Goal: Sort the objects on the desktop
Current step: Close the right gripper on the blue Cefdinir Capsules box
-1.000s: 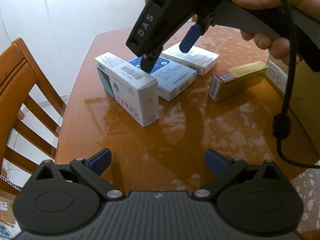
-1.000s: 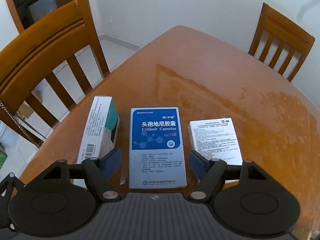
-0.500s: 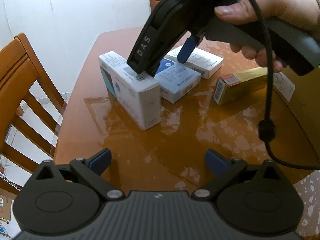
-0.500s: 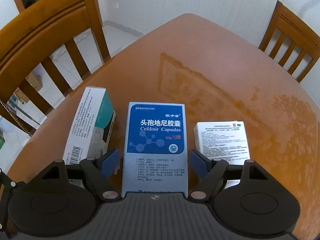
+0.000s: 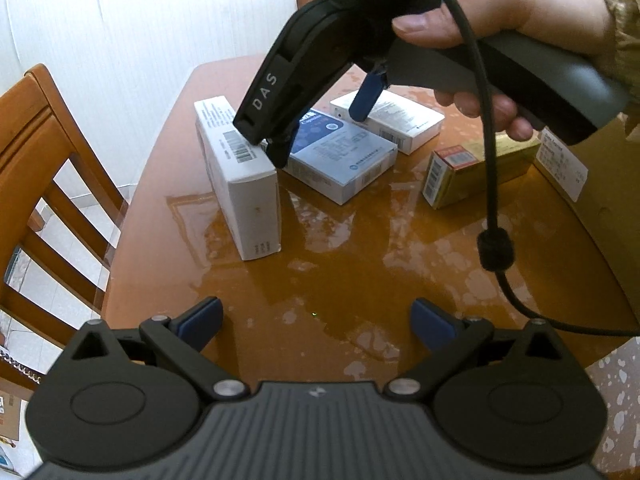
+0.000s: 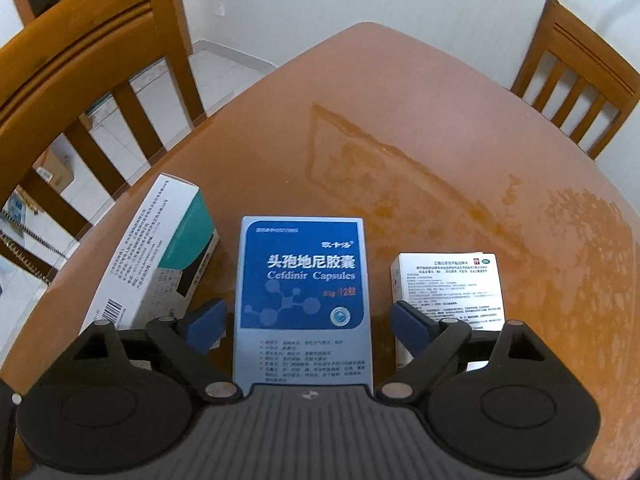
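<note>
- My right gripper (image 6: 306,326) has dropped closer since a second ago; its jaws are opening, straddling the blue Cefdinir Capsules box (image 6: 302,296) without pressing it.
- That box lies flat on the tabletop (image 6: 420,152), between the teal-and-white box (image 6: 160,256) and the white box (image 6: 448,284).
- My left gripper (image 5: 316,324) hasn't moved, wide and empty.

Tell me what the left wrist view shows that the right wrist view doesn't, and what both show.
Only the left wrist view: the yellow box, the hand holding the right gripper, and the empty left gripper.

Only the right wrist view: the far chair across the table.

Both: the blue box lying flat between the right gripper's opening fingers, untouched, with the teal-sided box and white box either side.
</note>
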`<act>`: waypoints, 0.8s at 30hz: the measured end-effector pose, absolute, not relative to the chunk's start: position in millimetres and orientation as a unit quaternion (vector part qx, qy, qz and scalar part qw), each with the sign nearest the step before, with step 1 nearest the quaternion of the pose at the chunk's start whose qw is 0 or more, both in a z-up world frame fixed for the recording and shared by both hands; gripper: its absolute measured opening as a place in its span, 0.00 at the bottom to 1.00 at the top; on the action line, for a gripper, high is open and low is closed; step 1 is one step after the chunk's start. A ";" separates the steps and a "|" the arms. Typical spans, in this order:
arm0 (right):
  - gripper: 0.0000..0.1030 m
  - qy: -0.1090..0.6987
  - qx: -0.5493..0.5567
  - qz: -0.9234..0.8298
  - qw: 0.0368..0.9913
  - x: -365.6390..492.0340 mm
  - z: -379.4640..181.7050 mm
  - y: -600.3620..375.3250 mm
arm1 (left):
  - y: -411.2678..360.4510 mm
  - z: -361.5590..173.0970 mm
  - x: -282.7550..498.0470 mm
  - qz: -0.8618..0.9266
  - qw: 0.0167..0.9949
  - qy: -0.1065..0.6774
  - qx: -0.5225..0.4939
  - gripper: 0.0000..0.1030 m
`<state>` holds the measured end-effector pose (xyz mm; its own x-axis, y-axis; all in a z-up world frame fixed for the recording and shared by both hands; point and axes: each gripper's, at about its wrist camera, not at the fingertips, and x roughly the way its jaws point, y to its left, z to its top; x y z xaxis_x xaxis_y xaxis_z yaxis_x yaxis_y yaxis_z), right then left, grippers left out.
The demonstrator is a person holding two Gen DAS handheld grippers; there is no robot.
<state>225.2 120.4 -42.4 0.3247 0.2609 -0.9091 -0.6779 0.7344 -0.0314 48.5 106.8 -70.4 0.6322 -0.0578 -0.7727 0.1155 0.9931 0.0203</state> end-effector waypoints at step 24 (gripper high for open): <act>0.75 0.524 -0.209 0.350 0.748 228.5 -40.7 108.0 | 113.6 -74.7 50.8 -0.042 0.905 0.422 0.026 0.97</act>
